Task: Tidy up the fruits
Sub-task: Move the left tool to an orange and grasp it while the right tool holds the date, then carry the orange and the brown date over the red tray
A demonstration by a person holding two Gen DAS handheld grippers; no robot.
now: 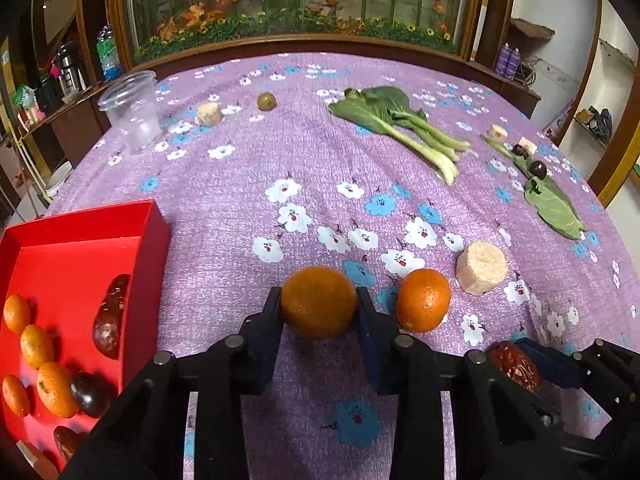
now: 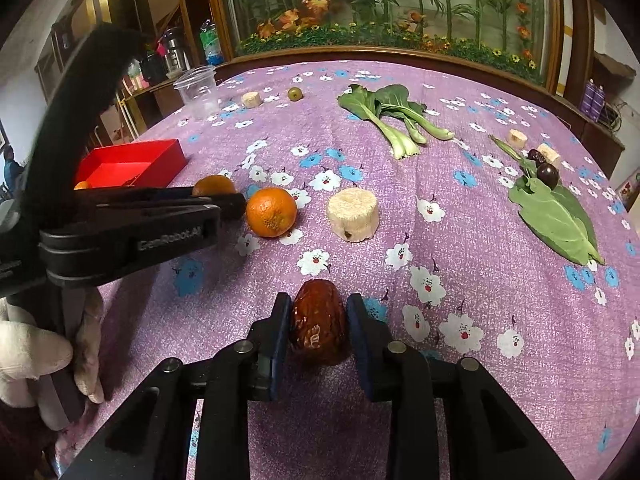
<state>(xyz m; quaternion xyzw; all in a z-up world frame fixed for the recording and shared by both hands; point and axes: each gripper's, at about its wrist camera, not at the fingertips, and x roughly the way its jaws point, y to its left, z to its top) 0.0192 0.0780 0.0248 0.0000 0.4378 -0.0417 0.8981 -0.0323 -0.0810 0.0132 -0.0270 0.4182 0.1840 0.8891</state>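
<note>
In the left wrist view my left gripper (image 1: 319,296) is shut on an orange (image 1: 319,302) that rests on the purple flowered cloth. A second orange (image 1: 423,300) lies just right of it. A red box (image 1: 156,232) at the left holds several small oranges, dates and a dark fruit. In the right wrist view my right gripper (image 2: 318,300) is shut on a wrinkled red date (image 2: 318,322) on the cloth. The left gripper (image 2: 224,200) shows there at the left, held by a gloved hand (image 2: 32,352).
A pale cylindrical chunk (image 1: 482,268) sits right of the oranges. Bok choy (image 1: 396,120), a green leaf (image 1: 554,208) with a dark round fruit (image 1: 537,169), a small green fruit (image 1: 266,101) and a clear plastic cup (image 1: 134,112) lie farther back.
</note>
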